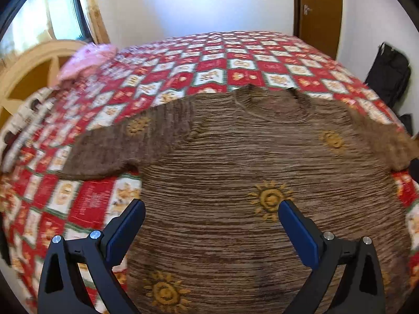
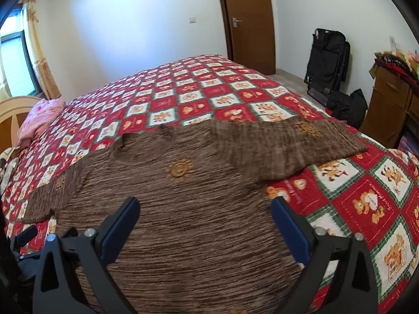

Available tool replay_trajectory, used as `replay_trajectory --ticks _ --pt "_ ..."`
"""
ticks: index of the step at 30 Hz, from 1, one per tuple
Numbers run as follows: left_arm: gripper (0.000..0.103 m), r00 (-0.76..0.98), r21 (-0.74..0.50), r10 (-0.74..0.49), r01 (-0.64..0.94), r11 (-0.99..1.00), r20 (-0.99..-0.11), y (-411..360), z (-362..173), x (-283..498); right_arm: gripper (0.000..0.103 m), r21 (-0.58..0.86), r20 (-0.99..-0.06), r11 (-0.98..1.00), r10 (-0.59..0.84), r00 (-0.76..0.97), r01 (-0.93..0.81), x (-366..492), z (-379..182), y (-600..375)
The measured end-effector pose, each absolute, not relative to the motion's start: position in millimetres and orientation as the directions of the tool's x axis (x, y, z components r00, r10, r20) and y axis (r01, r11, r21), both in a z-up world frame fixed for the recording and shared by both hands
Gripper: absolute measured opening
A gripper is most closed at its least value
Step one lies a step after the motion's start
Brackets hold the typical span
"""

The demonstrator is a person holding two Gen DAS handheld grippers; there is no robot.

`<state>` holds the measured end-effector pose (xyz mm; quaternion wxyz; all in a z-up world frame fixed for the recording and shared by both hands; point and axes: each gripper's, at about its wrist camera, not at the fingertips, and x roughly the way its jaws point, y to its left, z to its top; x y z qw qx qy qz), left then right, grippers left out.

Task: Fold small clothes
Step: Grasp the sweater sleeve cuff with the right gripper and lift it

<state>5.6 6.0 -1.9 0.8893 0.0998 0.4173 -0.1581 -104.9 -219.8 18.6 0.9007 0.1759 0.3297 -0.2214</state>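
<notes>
Sweater (image 1: pixel 262 157) flat on checked quilt (image 2: pixel 196 96), wooden door (image 2: pixel 248 18) behind

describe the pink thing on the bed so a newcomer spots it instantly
Start at the bed with the red-and-white checked quilt. Follow it to the far corner by the window, beside the wooden bed frame. The pink bundle lies there, the only pink item, well apart from the brown sweater.

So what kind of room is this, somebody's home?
Most likely a home bedroom: a wide bed under a red-and-white teddy-bear patchwork quilt, a pink pillow by its pale wooden headboard, and a brown wooden door.
</notes>
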Motion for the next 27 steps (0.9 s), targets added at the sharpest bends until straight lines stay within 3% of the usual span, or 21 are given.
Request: replay_trajectory --ticks 4,10,12,15,19,27 --pt "0.102 0.593 -0.026 -0.251 0.361 0.932 -0.765 16 -2 17 0.084 0.206 -0.681 0.797 -0.300 0.668 0.568 -123 20 -271" --pt "0.102 0.599 -0.010 -0.198 0.302 0.953 -0.776 29 -13 34 0.071 0.383 -0.694 0.543 -0.364 0.621 0.747 -177 18 -394" --pt "0.102 0.582 -0.037 -0.203 0.284 0.958 -0.788 36 -18 39 0.059 0.469 -0.706 0.448 -0.326 0.628 0.761 -189 10 -428" --pt "0.102 0.561 -0.074 -0.220 0.271 0.960 -0.798 41 -22 43 0.058 0.509 -0.738 0.370 -0.278 0.615 0.777 -189 -3 -461" --pt "0.102 0.555 -0.075 -0.218 0.269 0.960 -0.803 42 -24 46 0.056 0.457 -0.800 0.361 -0.233 0.553 0.813 -166 -22 -482" --pt "0.102 0.546 -0.078 -0.210 0.255 0.964 -0.811 45 -26 52 0.049 0.423 -0.827 0.328 -0.240 0.508 0.845 -145 -34 -499"
